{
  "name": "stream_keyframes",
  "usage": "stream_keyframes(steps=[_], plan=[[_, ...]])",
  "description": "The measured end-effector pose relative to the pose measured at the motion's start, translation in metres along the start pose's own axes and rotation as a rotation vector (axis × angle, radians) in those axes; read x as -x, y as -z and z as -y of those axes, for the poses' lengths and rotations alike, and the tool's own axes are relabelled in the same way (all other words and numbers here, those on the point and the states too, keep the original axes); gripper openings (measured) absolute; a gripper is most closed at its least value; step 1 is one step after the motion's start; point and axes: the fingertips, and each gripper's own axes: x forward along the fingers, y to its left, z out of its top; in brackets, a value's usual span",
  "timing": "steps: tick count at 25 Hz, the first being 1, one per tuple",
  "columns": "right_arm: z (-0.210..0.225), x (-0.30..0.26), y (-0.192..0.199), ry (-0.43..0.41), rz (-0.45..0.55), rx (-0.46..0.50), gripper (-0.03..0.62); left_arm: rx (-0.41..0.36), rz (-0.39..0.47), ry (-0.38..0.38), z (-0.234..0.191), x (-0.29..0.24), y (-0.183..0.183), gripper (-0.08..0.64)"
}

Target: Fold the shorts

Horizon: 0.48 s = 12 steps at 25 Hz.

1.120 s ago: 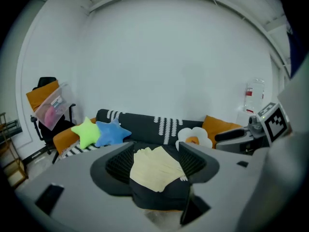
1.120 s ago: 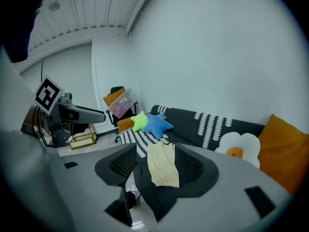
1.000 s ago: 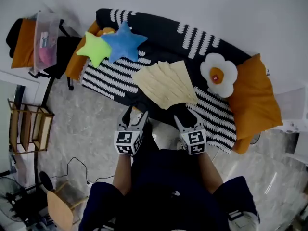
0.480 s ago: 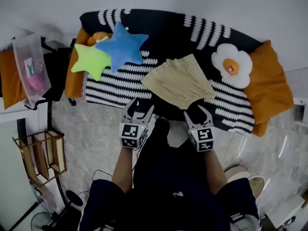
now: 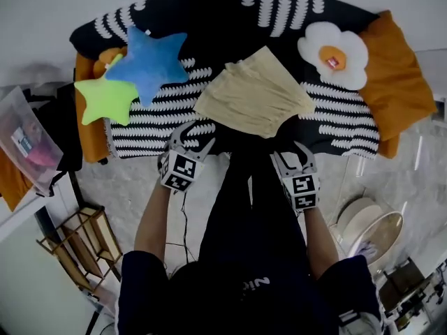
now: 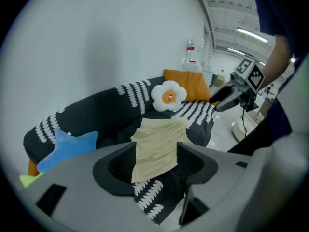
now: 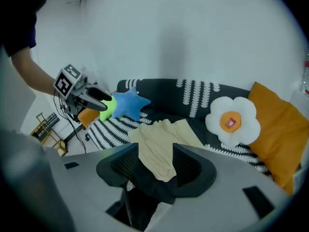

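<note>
Altogether: shorts (image 5: 253, 101) one; star cushions (image 5: 149, 61) two; flower cushion (image 5: 333, 54) one.

Pale yellow shorts (image 5: 253, 100) spread flat on the striped sofa seat (image 5: 154, 128)

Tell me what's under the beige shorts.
The shorts lie on the sofa's black-and-white striped cover, which shows around them. The part directly beneath is hidden by the cloth.

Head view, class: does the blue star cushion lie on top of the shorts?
No, the blue star cushion lies on the sofa apart from the shorts, with striped cover showing between them.
</note>
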Motion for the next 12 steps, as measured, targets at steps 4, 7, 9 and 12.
stream_keyframes(steps=[4, 7, 9, 12], plan=[[-0.001, -0.023, 0.02, -0.017, -0.035, -0.039, 0.229, -0.065, -0.061, 0.083, -0.001, -0.035, 0.011, 0.264], [0.001, -0.05, 0.047, -0.026, -0.095, -0.046, 0.224, -0.111, -0.139, 0.139, -0.002, -0.066, 0.034, 0.254], [0.003, -0.075, 0.079, -0.028, -0.171, -0.032, 0.212, -0.168, -0.206, 0.174, -0.003, -0.088, 0.056, 0.239], [0.008, -0.113, 0.127, -0.038, -0.287, 0.033, 0.184, -0.319, -0.301, 0.249, -0.003, -0.122, 0.092, 0.232]])
